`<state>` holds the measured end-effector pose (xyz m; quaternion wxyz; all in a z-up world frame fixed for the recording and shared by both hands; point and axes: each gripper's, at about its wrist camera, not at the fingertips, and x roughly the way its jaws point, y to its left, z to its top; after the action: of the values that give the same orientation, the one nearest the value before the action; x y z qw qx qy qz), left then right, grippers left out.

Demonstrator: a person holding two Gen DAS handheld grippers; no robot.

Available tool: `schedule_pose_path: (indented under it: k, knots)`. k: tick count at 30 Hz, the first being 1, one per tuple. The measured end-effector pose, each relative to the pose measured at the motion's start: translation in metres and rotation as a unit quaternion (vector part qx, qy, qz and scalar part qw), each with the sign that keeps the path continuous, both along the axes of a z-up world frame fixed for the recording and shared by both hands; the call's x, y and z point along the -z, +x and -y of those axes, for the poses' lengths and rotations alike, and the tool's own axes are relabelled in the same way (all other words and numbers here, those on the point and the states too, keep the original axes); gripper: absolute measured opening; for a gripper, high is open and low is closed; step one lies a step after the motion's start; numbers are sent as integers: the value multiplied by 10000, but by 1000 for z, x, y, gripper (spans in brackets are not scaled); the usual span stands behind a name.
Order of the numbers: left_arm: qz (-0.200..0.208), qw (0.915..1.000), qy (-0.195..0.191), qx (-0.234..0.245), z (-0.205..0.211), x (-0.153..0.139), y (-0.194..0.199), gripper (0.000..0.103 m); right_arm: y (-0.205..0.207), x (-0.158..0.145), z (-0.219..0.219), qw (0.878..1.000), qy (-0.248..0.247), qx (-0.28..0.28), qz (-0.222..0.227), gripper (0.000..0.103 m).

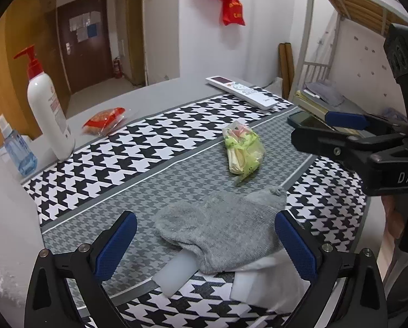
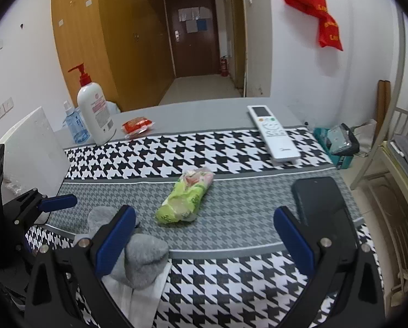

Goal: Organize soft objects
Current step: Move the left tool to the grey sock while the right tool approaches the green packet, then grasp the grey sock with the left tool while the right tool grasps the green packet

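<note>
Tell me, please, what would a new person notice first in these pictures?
Probably the bold black-and-white houndstooth cloth covering the table. Next, the grey sock lying on white fabric at the near edge, between the open left gripper fingers. The green snack packet lies mid-table, and a red bag hangs on the wall.

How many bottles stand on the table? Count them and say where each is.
2. The white pump bottle stands at the far left edge; the clear blue bottle stands just left of it, partly hidden. Others may be hidden.

light: even, soft indoor light, moderately bright
shadows: faint, short one beside the green packet (image 1: 243, 149)
glare: dull sheen on the phone (image 2: 320, 201)
distortion: strong fisheye bending, black vignette at corners
focus: sharp centre, softer edges
</note>
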<state>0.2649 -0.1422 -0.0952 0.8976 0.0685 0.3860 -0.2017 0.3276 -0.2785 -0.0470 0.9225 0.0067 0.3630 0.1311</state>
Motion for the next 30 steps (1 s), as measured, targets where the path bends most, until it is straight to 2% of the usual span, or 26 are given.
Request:
schedule_pose_path:
  k: [3,9,14,19,21,24,26,27,30]
  knots:
    - [-30,10000,-30,-43,-1,3,4,97,6,3,-2,10000,-22,-60,-61,102]
    - [-266,9996,-58,73,2,13,10,83,13,8,-1,9999,-67,-75,-128,102]
    - [-365,9993,3,79,3,20,13,67,19,11,-5,9997,-96,-124,-189,102]
    - [-402,9990,141,132,6,27,14,62,22,14,-9,9995,-112,-213,-210,102]
    - [-486,9986,80,164,5,29,15,59,22,14,-11,9994,-125,-241,-220,102]
    - [-572,9981,-88,198,2,28,17,50,24,15,-12,9992,-133,-270,-259,102]
    - [-619,9976,-206,239,0,28,18,39,26,17,-14,9990,-148,-293,-307,102]
    - [-660,9970,-289,281,-1,27,17,37,27,18,-15,9989,-157,-303,-326,102]
    - [-597,9973,-325,289,-2,25,14,22,30,21,-19,9985,-152,-360,-389,102]
